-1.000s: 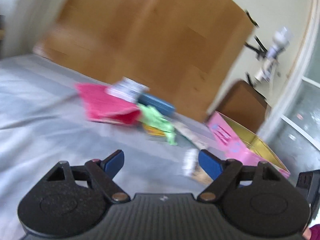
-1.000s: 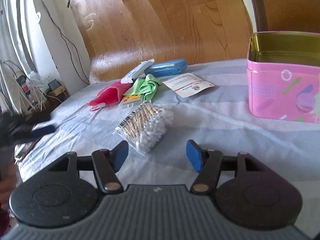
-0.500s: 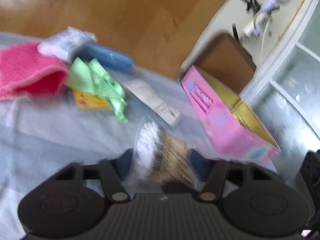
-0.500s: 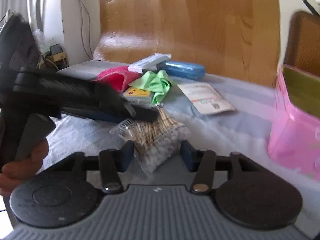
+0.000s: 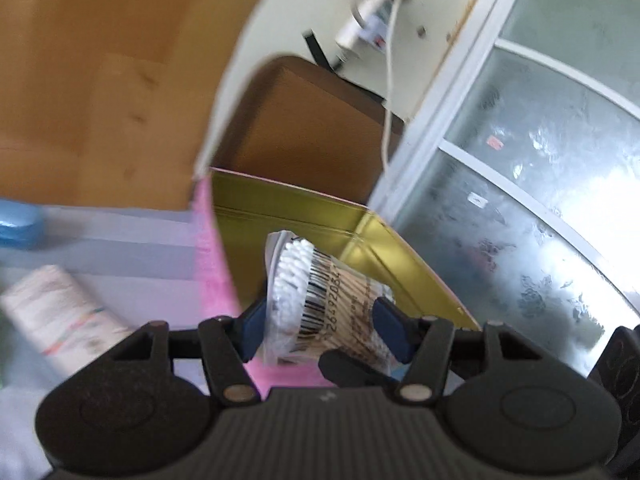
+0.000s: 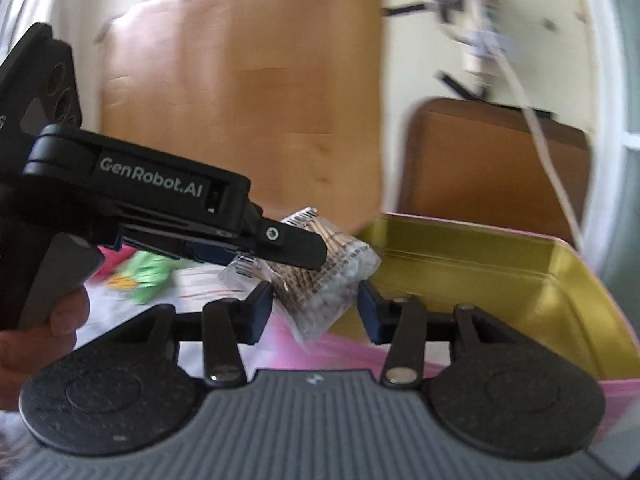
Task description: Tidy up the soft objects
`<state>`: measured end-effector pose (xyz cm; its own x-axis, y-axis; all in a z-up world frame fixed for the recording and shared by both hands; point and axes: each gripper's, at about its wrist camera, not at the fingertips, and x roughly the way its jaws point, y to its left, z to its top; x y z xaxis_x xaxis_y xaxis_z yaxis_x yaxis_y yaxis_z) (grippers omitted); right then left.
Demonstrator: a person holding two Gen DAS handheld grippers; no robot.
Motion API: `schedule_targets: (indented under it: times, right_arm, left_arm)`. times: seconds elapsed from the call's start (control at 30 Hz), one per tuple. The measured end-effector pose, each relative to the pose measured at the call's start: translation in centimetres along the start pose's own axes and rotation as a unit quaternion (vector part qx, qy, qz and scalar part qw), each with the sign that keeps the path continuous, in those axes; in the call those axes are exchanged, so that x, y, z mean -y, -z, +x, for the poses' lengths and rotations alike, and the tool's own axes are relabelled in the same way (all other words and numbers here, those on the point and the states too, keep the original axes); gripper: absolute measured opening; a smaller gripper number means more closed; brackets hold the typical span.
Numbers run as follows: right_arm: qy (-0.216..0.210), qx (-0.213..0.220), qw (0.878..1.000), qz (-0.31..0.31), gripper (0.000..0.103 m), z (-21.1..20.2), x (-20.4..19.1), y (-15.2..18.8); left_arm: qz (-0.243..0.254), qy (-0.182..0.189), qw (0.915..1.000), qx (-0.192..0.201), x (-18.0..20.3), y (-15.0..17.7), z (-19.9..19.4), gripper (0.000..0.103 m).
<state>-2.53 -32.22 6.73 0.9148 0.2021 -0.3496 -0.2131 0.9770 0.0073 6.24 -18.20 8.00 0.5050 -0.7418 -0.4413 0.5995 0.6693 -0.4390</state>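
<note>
A clear bag of cotton swabs [image 5: 320, 292] hangs above the open pink tin [image 5: 404, 264], whose inside is gold. My left gripper [image 5: 320, 328] is shut on the bag, a blue pad on each side. In the right wrist view the same bag [image 6: 336, 276] sits between the pads of my right gripper [image 6: 316, 312]. Its jaws are closing and both pads touch the bag. The left gripper's black finger [image 6: 296, 248] reaches in from the left over the bag. The tin [image 6: 560, 312] lies just beyond and to the right.
On the light bedsheet lie a blue case [image 5: 18, 226], a white printed packet [image 5: 60, 312], a green cloth [image 6: 146, 276] and a pink cloth [image 6: 110, 260]. A hand [image 6: 40, 340] holds the left gripper. A brown chair back [image 6: 492, 160] stands behind the tin.
Both grippers closed in on the bag of cotton swabs and carried it up off the sheet to the right. It now hangs over the pink tin's open top.
</note>
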Motion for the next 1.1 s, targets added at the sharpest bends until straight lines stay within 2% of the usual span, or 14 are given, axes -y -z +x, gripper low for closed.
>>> schedule_targets:
  times: [0.13,0.23,0.33,0.5,0.57,0.63,0.77,0.83,0.9,0.97,1.1]
  right_arm:
    - [0.039,-0.016,0.999,0.032,0.049,0.8,4.1,0.6]
    - [0.068,-0.027,0.997,0.040,0.050,2.1,5.8,1.5]
    - [0.130,-0.030,0.991,0.029,0.055,2.6,6.6,2.2]
    - [0.131,0.005,0.989,0.072,0.055,0.7,7.2,2.7]
    - [0.123,0.025,0.989,0.079,0.055,0.1,6.7,2.5]
    - [0.111,0.045,0.990,0.081,0.055,-0.1,5.7,1.9]
    - [0.044,0.057,0.995,0.076,0.054,0.4,2.4,0.9]
    - [-0.002,0.043,0.997,0.061,0.051,1.5,-0.1,0.5]
    - [-0.037,0.022,0.998,0.042,0.051,2.8,-2.7,0.5]
    - [-0.064,-0.008,0.998,0.025,0.051,4.8,-5.0,0.4]
    - [-0.069,-0.060,0.996,-0.019,0.051,8.9,-8.7,0.4]
  left_arm:
    - [0.001,-0.006,0.9998,-0.020,1.2,0.2,4.3,0.058]
    - [-0.004,-0.030,0.9993,-0.024,1.4,0.6,6.0,0.060]
    - [0.003,-0.044,0.9988,-0.018,1.5,0.7,5.3,0.060]
    - [0.019,-0.063,0.9975,0.028,0.6,1.4,-0.1,0.061]
    - [0.015,-0.073,0.9963,0.043,-0.7,2.2,-2.9,0.062]
    - [0.015,-0.100,0.9933,0.056,-2.5,3.3,-5.6,0.063]
    - [0.007,-0.202,0.9779,0.052,-7.1,5.5,-9.5,0.063]
    - [-0.002,-0.257,0.9653,0.046,-9.5,6.3,-10.9,0.063]
    - [-0.024,-0.293,0.9550,0.041,-11.7,6.9,-12.1,0.063]
    - [-0.048,-0.302,0.9511,0.046,-13.4,7.3,-13.2,0.063]
    - [-0.068,-0.322,0.9429,0.054,-15.1,8.3,-13.7,0.063]
